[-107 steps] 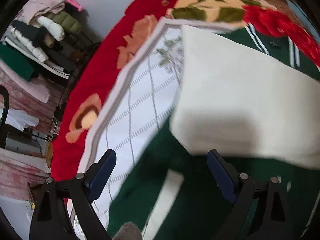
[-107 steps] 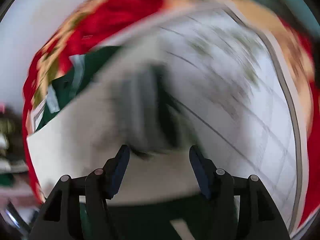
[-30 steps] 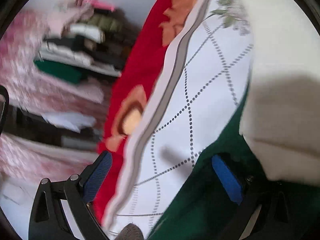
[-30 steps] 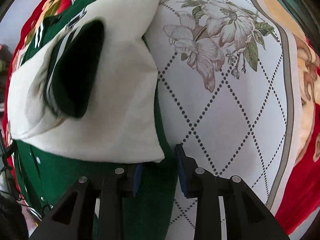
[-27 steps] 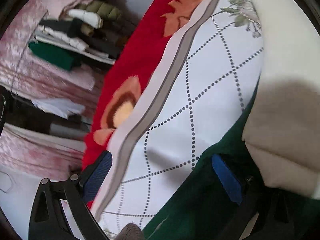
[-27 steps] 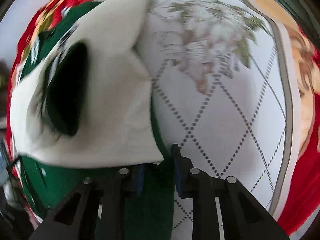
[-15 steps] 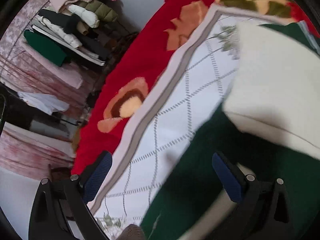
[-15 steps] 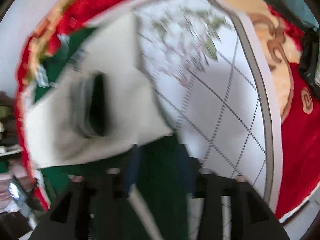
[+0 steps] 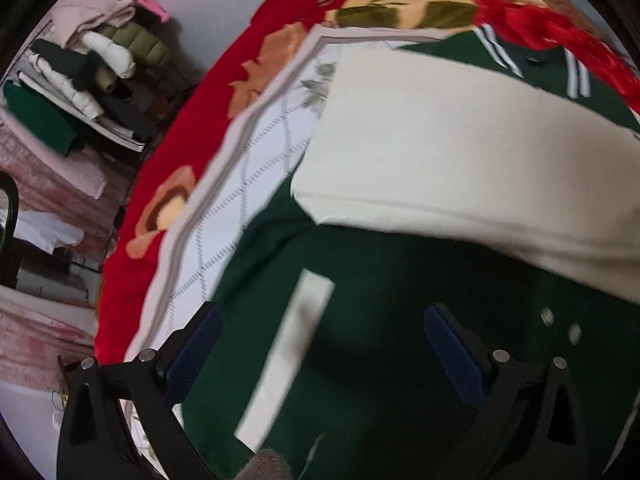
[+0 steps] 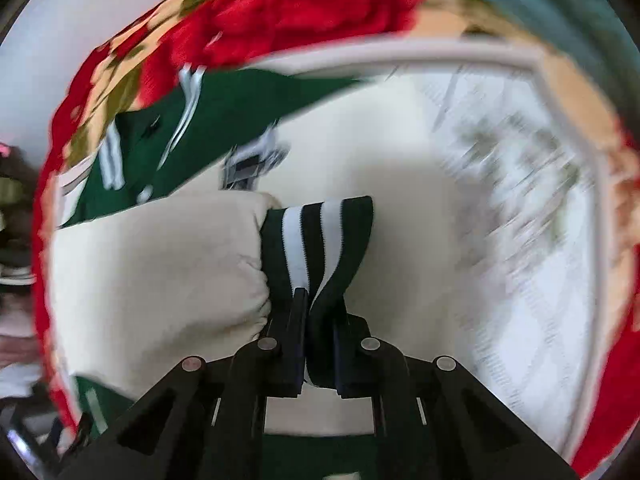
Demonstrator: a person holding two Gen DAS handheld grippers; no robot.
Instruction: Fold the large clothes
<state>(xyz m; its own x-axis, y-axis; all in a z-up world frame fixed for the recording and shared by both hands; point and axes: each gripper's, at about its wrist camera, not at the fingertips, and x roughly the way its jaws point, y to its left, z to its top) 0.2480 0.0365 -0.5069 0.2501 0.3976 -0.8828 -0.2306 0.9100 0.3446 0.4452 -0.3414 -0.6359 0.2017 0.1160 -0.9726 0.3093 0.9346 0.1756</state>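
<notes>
Since a second ago, your right gripper [image 10: 316, 300] has clamped the jacket's striped cuff [image 10: 320, 240]. Left gripper [image 9: 324, 344]: jaws apart, nothing between, above the green jacket [image 9: 360, 360] spread on the floral blanket [image 9: 168, 148]. No containers visible.

matt knit jacket [image 9: 360, 320], plush blanket [image 9: 192, 128]

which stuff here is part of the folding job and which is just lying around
Part of the job:
- jacket, green with cream sleeves
- cuff, striped, pinched in the right gripper
- left gripper, open above the jacket

Lying about:
- blanket, red and floral, under the jacket
- clothes pile on a rack in the background
</notes>
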